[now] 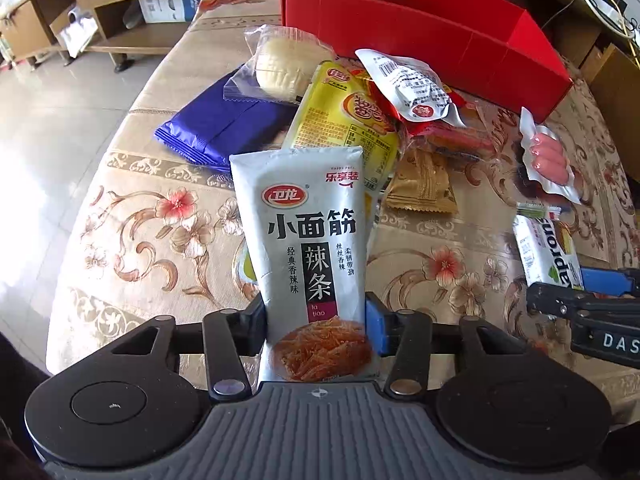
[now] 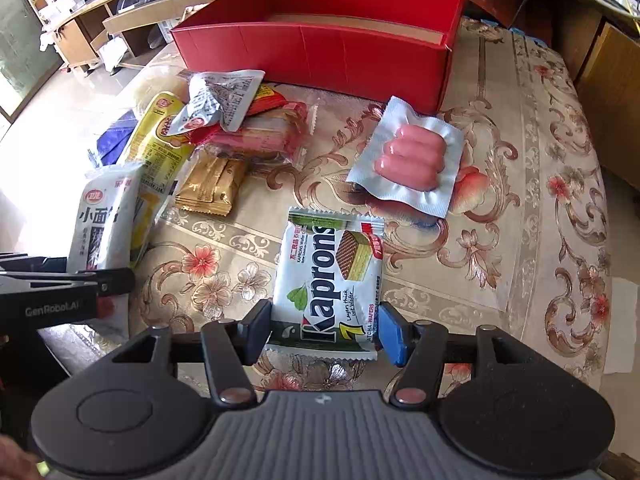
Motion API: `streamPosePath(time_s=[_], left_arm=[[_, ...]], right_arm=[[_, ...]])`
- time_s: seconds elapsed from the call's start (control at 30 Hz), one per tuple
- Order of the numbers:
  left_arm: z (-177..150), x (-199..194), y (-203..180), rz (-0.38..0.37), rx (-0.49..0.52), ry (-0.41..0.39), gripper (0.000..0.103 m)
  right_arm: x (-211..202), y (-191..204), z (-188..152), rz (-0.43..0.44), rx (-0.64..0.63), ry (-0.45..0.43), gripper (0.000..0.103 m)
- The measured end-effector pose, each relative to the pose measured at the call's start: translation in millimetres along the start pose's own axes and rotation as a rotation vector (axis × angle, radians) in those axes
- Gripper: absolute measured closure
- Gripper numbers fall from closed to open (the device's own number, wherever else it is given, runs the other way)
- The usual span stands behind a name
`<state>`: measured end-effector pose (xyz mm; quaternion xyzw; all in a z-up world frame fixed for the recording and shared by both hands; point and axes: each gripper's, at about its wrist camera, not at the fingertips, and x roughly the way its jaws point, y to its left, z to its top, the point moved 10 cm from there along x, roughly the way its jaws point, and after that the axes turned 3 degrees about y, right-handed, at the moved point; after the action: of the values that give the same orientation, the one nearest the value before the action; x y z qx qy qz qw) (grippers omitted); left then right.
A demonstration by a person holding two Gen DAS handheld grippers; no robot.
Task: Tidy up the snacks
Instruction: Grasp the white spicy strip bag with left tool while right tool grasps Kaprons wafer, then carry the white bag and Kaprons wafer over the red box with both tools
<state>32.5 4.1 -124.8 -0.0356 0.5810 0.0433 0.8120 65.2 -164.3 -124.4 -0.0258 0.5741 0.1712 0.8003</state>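
Observation:
My left gripper (image 1: 316, 320) is shut on a white latiao snack bag (image 1: 308, 240) and holds it upright over the table; the bag also shows in the right wrist view (image 2: 104, 220). My right gripper (image 2: 326, 332) is shut on the near end of a white Kaprons wafer pack (image 2: 332, 276), which lies flat on the table. An open red box (image 2: 320, 52) stands at the far side. A pile of snacks lies before it: a yellow pack (image 1: 340, 120), a blue pack (image 1: 224, 124), a bun in clear wrap (image 1: 284, 64), a gold sachet (image 2: 210, 186) and a sausage pack (image 2: 412, 156).
The table carries a floral cloth (image 2: 520, 200). Its left edge drops to a tiled floor (image 1: 60, 112). Wooden shelves (image 1: 100, 12) stand beyond at the left and wooden furniture (image 2: 612, 92) at the right.

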Motion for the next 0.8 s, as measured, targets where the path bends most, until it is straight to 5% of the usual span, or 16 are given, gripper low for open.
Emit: streamPosePath(time_s=[0.37, 0.8], left_arm=[[2, -40, 6, -0.055, 0.031, -0.078, 0.053], [82, -33, -21, -0.242, 0.086, -0.142, 0.052]], right_arm=[[-28, 11, 11, -0.017, -0.001, -0.089, 0.05], [-26, 6, 59, -0.106, 0.033, -0.147, 0.05]])
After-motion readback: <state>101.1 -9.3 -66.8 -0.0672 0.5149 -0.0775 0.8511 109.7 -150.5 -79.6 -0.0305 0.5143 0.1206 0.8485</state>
